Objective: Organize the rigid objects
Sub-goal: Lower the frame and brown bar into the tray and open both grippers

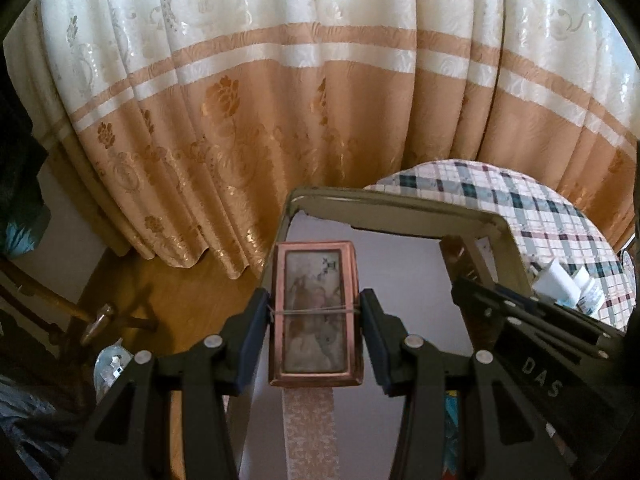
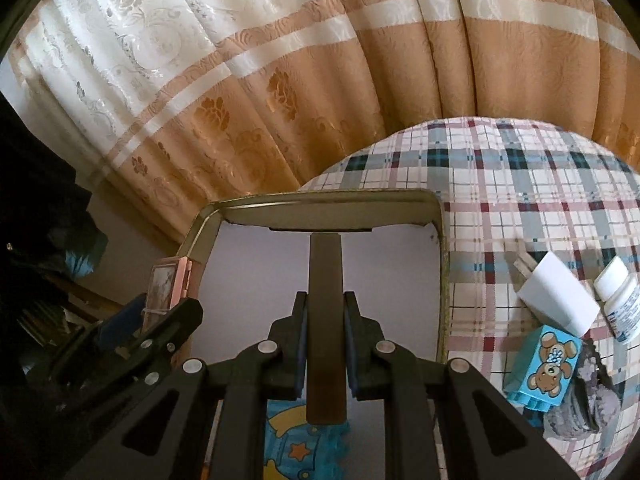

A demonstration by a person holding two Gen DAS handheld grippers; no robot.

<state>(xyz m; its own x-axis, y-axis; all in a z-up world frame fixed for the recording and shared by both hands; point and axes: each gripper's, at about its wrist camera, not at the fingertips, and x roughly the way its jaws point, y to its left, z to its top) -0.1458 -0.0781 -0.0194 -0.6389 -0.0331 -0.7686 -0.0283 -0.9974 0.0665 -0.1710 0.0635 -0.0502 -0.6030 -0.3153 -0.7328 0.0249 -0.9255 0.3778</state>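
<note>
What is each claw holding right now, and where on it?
Left claw: pink framed case, by its long sides. Right claw: dark flat bar, by its edges, mid-length.

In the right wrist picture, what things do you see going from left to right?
Pink framed case in the left gripper → brown bar in the right gripper → tray rim → white box → white bottle.
</note>
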